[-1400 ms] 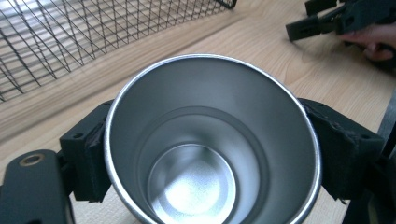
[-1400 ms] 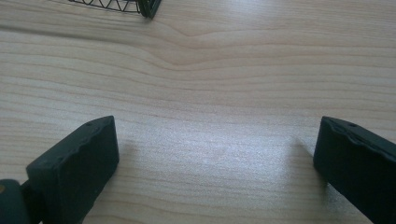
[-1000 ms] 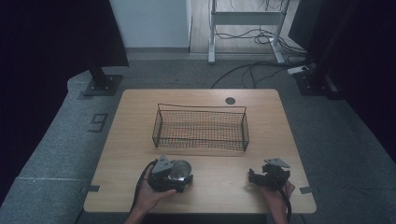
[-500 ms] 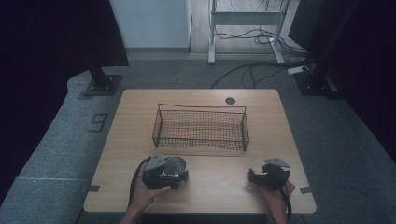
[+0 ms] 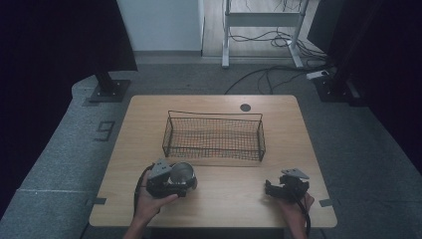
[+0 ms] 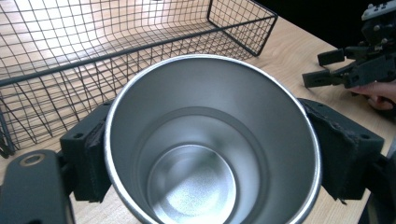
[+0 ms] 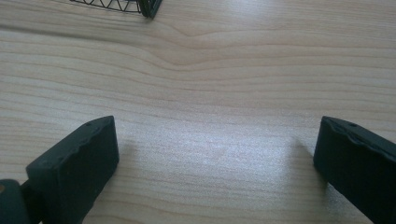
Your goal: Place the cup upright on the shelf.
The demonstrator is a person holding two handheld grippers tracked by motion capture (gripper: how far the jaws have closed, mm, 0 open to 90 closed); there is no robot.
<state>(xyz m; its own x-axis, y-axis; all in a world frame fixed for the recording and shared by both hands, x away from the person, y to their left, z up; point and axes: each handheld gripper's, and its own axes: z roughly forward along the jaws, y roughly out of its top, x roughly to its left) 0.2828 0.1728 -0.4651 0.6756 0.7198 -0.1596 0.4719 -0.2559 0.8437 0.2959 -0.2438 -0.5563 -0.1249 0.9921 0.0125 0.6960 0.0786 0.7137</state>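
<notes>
**Cup gripped, basket yet to be filled**

While the left hand-held gripper (image 6: pixel 201 154) has its jaws clamped on the outside wall of a steel cup (image 6: pixel 210 144), one pad on each side, the job looks only partly done: the cup is secured but not yet placed. My guess is that it is meant for the wire basket (image 5: pixel 214 135), which stands in the middle of the counter (image 5: pixel 224 204) and holds nothing. What is left, as I judge it, is to carry the cup over the basket's near wall and let it go inside.

From above, the cup (image 5: pixel 182 173) and left hand-held gripper (image 5: pixel 169 180) sit toward the counter's near left corner, just in front of the basket's near left end. The right hand-held gripper (image 5: pixel 271 188) waits toward the near right corner, well apart from the basket, with its jaws spread and nothing between them.

The left gripper view looks straight down into the cup and shows it is bare inside, which the high view cannot settle. It also shows the basket (image 6: pixel 93 60) just beyond the cup's rim, and the right hand-held gripper (image 6: pixel 327 70) farther off. The right gripper view confirms the open jaws over bare wood, with one basket corner (image 7: pixel 144 7) at its top edge. Whether the cup rests on the counter or hangs just above it, I cannot tell.
</notes>
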